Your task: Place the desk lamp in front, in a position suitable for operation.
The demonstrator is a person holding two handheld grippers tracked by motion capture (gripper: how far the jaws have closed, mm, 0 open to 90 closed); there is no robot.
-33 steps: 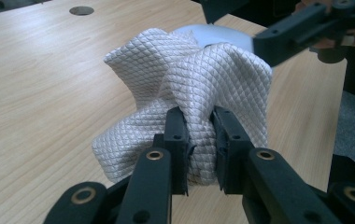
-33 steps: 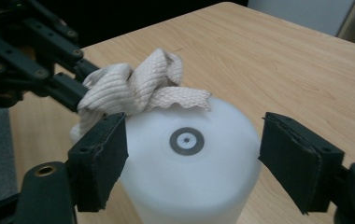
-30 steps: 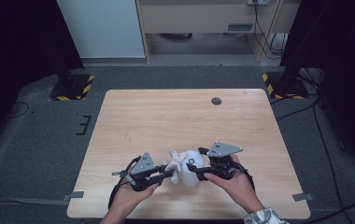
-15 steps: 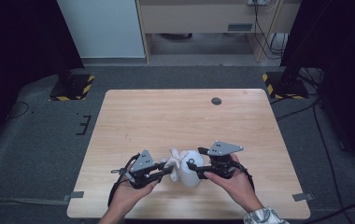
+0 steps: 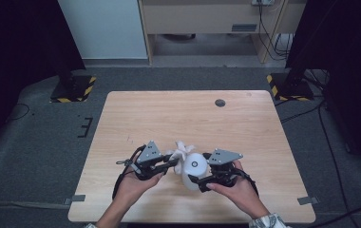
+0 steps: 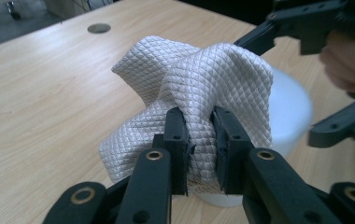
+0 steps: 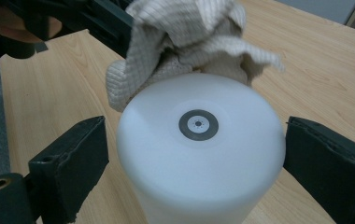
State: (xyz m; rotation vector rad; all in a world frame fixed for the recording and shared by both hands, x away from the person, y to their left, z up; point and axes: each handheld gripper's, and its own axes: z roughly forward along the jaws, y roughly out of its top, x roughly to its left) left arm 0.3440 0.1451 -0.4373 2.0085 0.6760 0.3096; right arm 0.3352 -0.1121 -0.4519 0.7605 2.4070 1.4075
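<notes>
While the white cylinder (image 5: 194, 170) lies tipped over near the front edge of the bench (image 5: 169, 114), its long axis runs from front to back and its flat end, marked with a small dark ring, faces up toward the person. A crumpled white quilted cloth (image 5: 181, 149) rests against its far side, touching it. The left tongs (image 5: 171, 164) are clenched on a fold of that cloth, the two pads pinching the fabric between them. The right tongs (image 5: 198, 183) have just been opening; their pads now stand to either side of the cylinder, the left one clearly off it, whether the right one touches I cannot tell. The bench is pale wood with a round dark grommet (image 5: 220, 102) toward its far edge. It stands on grey carpet, with yellow-and-black striped stand feet (image 5: 74, 90) at both far corners and light cabinets (image 5: 202, 19) behind.
</notes>
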